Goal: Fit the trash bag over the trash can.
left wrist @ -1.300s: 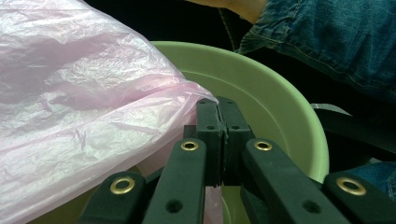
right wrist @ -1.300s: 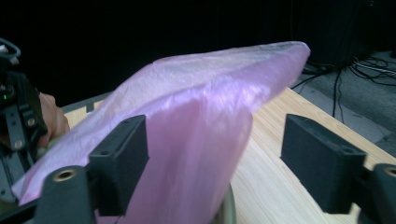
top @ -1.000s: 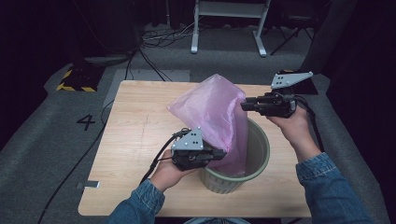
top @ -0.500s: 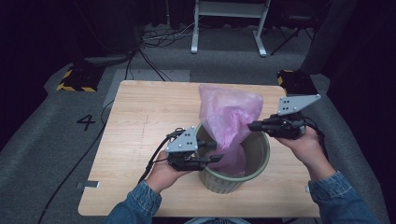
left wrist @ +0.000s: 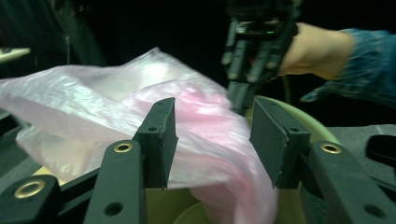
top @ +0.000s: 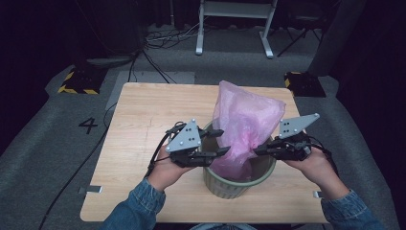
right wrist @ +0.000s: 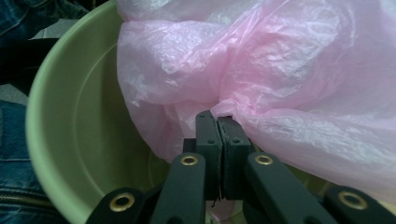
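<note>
The green bin point(top: 239, 179) stands on the table point(top: 143, 120) near its front edge, a little right of the middle. Left of the bin and behind it the tabletop is bare wood, so there is open room on those sides; in front of the bin only a narrow strip of wood remains before the edge. Both hands come in from the front, one on each side of the bin.

The table is light wood with rounded corners. It stands on grey carpet point(top: 48, 158), where a painted "4" point(top: 89, 125) lies at the left. Cables point(top: 167, 40) and a white stand point(top: 234, 24) are at the back, and the room behind them is dark.

The pink bag point(top: 246, 124) is thin, half transparent and much wrinkled. Its lower part hangs inside the bin, its upper part rises above the rim and leans toward the back right.

The left gripper point(top: 218, 142) is at the left rim of the bin. Its jaws have just been opening; in the left gripper view they stand apart with a fold of the bag point(left wrist: 205, 140) between them, and the pads do not press on it. The right gripper point(right wrist: 217, 122) is at the right rim with its jaws clenched together on a bunched fold of the bag point(right wrist: 280, 70).
</note>
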A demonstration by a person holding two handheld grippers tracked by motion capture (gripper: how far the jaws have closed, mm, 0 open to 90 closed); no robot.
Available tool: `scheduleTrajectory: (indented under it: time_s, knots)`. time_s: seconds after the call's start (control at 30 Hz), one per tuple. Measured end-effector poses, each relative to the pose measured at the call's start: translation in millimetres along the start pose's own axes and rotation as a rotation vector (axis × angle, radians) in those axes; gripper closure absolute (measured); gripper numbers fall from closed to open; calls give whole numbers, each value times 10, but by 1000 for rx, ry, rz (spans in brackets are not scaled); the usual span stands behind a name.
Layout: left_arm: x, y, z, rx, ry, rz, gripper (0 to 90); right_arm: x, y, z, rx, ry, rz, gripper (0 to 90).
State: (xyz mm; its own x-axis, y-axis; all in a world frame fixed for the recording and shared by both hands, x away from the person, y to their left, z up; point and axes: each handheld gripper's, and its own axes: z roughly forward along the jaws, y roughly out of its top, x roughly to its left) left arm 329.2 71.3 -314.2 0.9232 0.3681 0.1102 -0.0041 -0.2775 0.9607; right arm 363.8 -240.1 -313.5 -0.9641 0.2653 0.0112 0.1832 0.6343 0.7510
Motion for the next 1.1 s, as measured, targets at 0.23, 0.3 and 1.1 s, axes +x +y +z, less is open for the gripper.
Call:
scheduleTrajectory:
  time_s: [0.23,0.3,1.1]
  knots:
    - [-48,-66,157,153,3,-21,868,43,-30,8,29,15,2,855]
    - [-38,-102,172,178,-6,-52,898,42,-51,-6,28,12,14,829]
    - [-81,-192,217,231,-60,-55,899,-106,434,-379,-274,-192,98,482]
